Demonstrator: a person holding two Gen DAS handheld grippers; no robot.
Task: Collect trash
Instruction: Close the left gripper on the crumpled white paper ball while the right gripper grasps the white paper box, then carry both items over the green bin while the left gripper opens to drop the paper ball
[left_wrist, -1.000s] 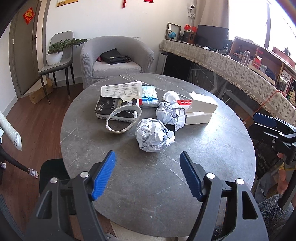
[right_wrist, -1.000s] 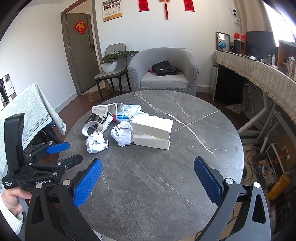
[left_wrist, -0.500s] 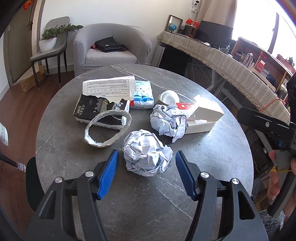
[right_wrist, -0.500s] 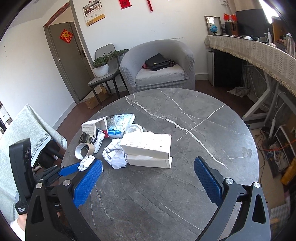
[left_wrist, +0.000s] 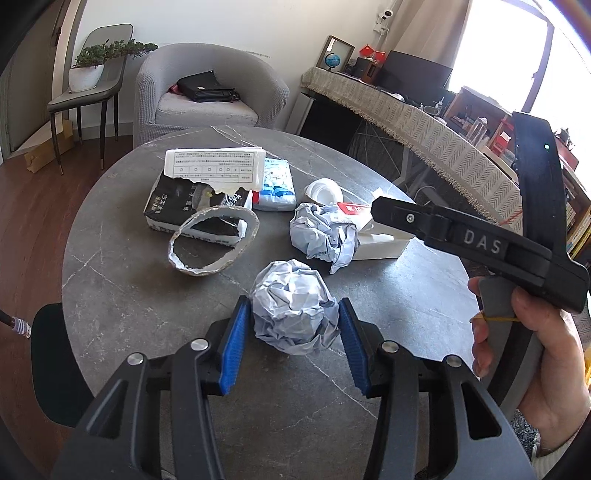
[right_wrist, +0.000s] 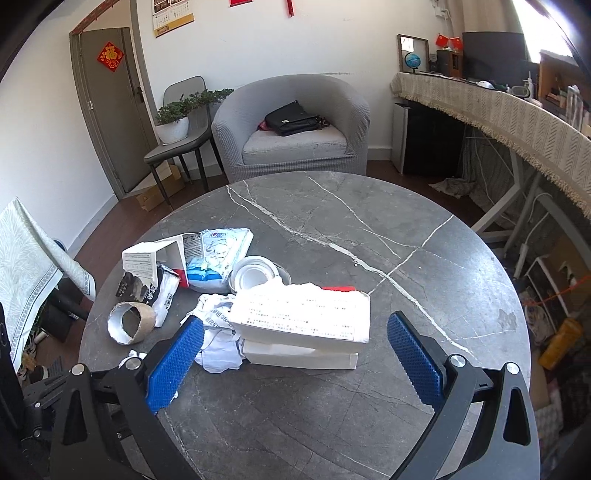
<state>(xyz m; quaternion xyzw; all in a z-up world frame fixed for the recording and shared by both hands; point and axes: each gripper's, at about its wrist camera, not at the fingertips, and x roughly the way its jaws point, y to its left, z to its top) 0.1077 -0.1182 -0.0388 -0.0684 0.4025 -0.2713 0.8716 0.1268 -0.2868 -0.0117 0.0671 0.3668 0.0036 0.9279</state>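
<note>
Grey marble table (left_wrist: 122, 302) holds scattered trash; my left gripper (left_wrist: 291, 343) has just been closing around a paper ball (left_wrist: 293, 306), while my right gripper (right_wrist: 295, 354) gapes before a white box (right_wrist: 303, 321).

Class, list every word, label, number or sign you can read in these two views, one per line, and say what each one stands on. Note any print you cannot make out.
"DAS": white letters on the black body of the right gripper.
"350": partly legible on the crumpled paper by the box.
White carton: rows of print, too small to read.
Black packet: white characters, too blurred.
Torn white flap: form print, unreadable.
Wall calendar: unreadable.
</note>
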